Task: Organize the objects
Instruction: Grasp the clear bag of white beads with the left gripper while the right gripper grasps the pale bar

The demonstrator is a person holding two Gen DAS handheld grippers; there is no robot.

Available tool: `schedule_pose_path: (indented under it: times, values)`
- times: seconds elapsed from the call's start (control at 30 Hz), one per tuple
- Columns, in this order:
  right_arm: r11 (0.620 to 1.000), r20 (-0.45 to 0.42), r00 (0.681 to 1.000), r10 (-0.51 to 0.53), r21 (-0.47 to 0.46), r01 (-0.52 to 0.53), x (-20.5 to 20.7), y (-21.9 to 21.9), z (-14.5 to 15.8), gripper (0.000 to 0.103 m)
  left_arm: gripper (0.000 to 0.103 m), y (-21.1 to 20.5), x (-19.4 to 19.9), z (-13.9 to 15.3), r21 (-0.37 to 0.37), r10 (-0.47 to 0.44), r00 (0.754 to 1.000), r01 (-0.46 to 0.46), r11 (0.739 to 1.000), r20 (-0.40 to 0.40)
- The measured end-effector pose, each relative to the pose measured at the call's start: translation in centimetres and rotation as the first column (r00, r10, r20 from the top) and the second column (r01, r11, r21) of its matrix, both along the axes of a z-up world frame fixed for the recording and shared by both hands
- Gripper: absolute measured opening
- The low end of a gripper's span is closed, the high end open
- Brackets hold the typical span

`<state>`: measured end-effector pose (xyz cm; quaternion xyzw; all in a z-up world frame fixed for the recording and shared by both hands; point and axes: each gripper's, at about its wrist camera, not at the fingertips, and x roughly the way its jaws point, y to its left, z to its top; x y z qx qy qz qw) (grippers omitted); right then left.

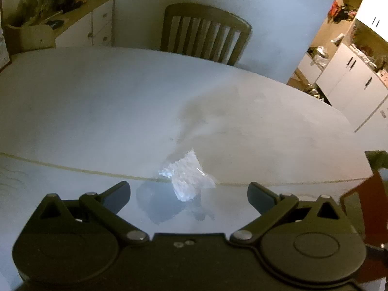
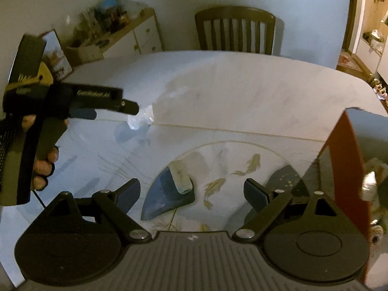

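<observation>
Fingers of the left gripper (image 1: 188,195) are spread wide, and nothing is between them. A crinkly clear wrapper (image 1: 186,175) lies on the table (image 1: 97,101), just past the open fingers. I think the gripper points at it so it can pick it up.

The right gripper (image 2: 191,192) is wide open too and holds nothing. It hangs over a small white block (image 2: 181,175) that rests on a blue patch (image 2: 162,194) of the table picture. It is near the block, so that may be its job.

I count one wrapper, one block, two grippers and one wooden chair (image 2: 234,30) at the far side. Three painted fish (image 2: 252,161) swim on the table cover.
</observation>
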<state>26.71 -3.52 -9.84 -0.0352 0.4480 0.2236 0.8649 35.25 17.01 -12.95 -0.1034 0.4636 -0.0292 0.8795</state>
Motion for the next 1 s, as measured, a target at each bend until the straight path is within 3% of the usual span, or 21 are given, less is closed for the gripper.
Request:
schedule_pose_path:
  times: [0.3,0.53,0.7,1.0]
  values:
    - [0.997,-0.021,0.999,0.030,-0.068,-0.032,2.4,2.2,-3.3,0.092,0.101,-0.2,3.2,-2.4,0.016,0.048,0.998,-0.048,0.999,-0.049]
    - [0.995,-0.048,0.997,0.059,-0.079,-0.063,3.6,3.3,-4.9,0.092,0.092,-0.2,4.3,-3.7,0.030,0.089,0.993,-0.087,0.996,-0.080]
    - [0.993,-0.053,0.996,0.077,-0.088,-0.081,4.1,4.0,-5.7,0.088,0.087,-0.3,4.4,-3.7,0.046,0.096,0.994,-0.094,0.995,-0.057]
    - [0.988,-0.058,0.993,0.104,-0.109,-0.110,4.4,5.1,-6.7,0.060,0.058,-0.4,3.6,-3.3,0.058,0.089,0.996,-0.087,0.995,-0.025]
